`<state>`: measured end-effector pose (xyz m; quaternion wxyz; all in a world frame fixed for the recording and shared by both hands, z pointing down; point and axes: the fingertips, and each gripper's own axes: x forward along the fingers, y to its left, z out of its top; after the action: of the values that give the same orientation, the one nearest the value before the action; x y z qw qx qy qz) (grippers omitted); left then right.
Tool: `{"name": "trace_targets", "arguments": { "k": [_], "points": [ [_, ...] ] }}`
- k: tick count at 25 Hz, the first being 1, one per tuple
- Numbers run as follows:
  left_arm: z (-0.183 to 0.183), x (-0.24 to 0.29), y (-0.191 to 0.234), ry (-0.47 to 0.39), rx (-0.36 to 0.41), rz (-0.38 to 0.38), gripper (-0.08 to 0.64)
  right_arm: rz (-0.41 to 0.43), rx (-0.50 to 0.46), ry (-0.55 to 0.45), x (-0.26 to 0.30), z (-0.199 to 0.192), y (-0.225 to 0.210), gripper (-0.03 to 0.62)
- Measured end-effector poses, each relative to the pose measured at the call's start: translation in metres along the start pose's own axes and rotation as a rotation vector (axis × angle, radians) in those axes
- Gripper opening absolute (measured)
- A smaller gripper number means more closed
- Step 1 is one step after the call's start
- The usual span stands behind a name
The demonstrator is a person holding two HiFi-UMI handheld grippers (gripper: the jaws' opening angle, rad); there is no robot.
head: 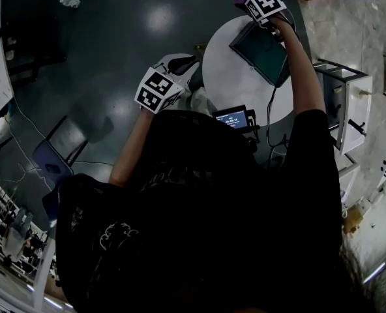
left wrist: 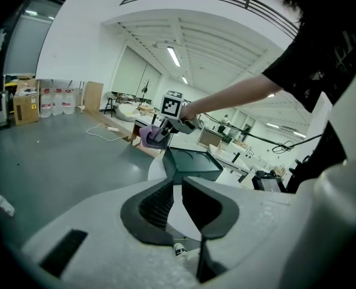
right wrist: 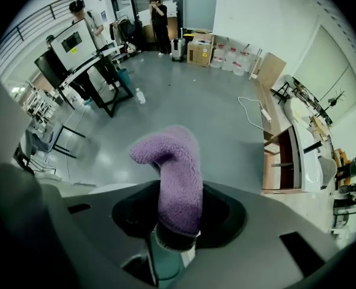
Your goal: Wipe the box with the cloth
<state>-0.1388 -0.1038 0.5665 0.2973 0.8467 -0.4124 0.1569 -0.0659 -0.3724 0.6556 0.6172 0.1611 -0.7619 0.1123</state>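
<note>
The head view is looking steeply down at the round white surface [head: 238, 77]; the left gripper view is facing low across it, both sharing the dark teal box [head: 265, 52] [left wrist: 193, 164].

Black short-sleeved shirt [head: 199, 194]; pale-grey left gripper [left wrist: 178, 190] and right gripper [right wrist: 179, 221] carry black-and-white marker cubes [head: 159, 90].

cloth [right wrist: 177, 179] foot hidden, box [head: 258, 51] corner covered

A lab hall: grey floor [head: 115, 38] around the round white table [head: 238, 77], workbenches [left wrist: 125, 110], cardboard boxes [left wrist: 25, 108] and water jugs [left wrist: 58, 101] beyond it.
</note>
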Motion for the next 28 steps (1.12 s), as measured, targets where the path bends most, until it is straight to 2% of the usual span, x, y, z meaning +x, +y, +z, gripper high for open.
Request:
{"name": "trace_targets", "arguments": {
  "k": [4,10,13,28],
  "points": [
    [-0.004,-0.006,0.002,0.001,-0.003,0.006,0.046,0.037,0.095,-0.045,0.001,0.009,0.008,0.138],
    [-0.016,-0.016,0.004,0.004,-0.016,0.002,0.046,0.026,0.115,0.027,0.014,-0.015,0.028,0.138],
    [-0.014,-0.012,0.004,0.002,-0.015,-0.008,0.046,0.041,0.146,0.032,0.018,-0.028,0.035,0.138],
    [-0.018,-0.033,-0.001,-0.014,0.055,-0.063,0.046,0.089,0.214,-0.009,0.008,-0.041,0.141,0.138]
  ]
}}
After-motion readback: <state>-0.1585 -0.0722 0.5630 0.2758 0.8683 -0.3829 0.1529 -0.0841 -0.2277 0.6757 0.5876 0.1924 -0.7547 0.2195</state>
